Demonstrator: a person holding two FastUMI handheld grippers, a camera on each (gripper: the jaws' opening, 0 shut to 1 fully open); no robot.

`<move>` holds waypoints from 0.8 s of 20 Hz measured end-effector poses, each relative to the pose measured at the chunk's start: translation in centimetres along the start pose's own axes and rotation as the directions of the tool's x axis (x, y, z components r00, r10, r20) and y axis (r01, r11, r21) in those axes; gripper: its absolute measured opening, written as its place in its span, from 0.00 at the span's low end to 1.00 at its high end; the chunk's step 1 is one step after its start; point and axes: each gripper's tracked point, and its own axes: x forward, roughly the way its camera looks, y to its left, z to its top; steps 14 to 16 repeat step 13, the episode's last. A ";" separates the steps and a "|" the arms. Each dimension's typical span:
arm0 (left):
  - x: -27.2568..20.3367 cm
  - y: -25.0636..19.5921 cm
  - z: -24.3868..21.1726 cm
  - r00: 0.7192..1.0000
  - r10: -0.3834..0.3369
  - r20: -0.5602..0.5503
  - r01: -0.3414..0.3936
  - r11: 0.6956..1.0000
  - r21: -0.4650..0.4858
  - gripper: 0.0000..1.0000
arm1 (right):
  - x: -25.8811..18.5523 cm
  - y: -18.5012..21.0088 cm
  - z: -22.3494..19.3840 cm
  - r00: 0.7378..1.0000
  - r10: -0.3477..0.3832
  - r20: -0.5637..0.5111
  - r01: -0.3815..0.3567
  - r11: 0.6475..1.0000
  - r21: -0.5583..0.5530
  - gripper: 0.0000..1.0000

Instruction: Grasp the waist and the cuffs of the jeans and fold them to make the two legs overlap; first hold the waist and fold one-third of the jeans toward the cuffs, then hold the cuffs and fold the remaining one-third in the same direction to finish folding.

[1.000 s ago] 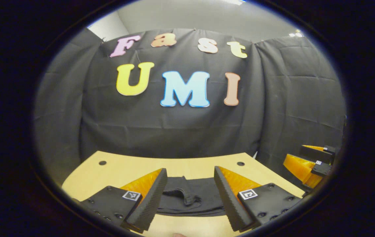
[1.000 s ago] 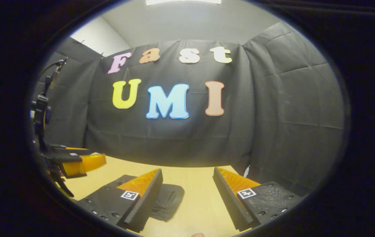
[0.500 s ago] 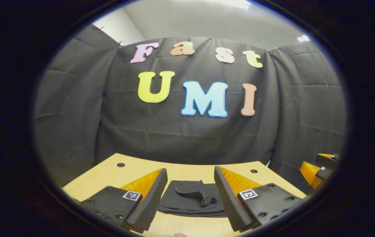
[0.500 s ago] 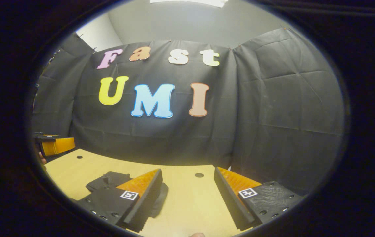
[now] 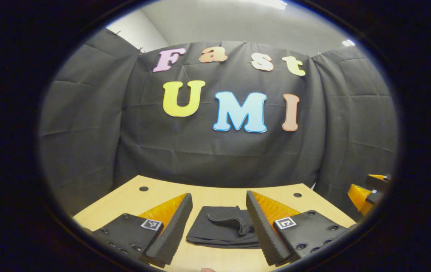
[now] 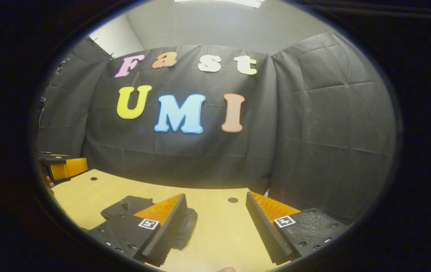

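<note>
Left gripper view: folded black jeans flat on light wooden tabletop.
Left gripper: jaws spread, empty.
Right gripper: jaws spread, empty.

overhead ceiling light | even, dim | sharp centre | fisheye-bent edges

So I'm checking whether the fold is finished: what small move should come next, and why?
Probably just back both claws away. The dark folded jeans lie as a compact bundle on the light wooden table; the left claw is open above them and the right claw is open beside them over bare wood, neither gripping cloth.
</note>
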 end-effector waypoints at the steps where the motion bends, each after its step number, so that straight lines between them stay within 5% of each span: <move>1: -0.1 0.0 0.0 1.000 0.000 0.003 0.000 1.000 0.003 0.93 | 0.0 0.0 0.0 1.000 0.000 0.001 0.000 1.000 -0.001 0.94; 16: -0.3 0.7 1.5 0.998 0.042 0.048 -0.043 0.999 0.030 0.92 | 0.8 1.2 1.3 0.998 0.044 0.037 -0.044 0.999 0.002 0.94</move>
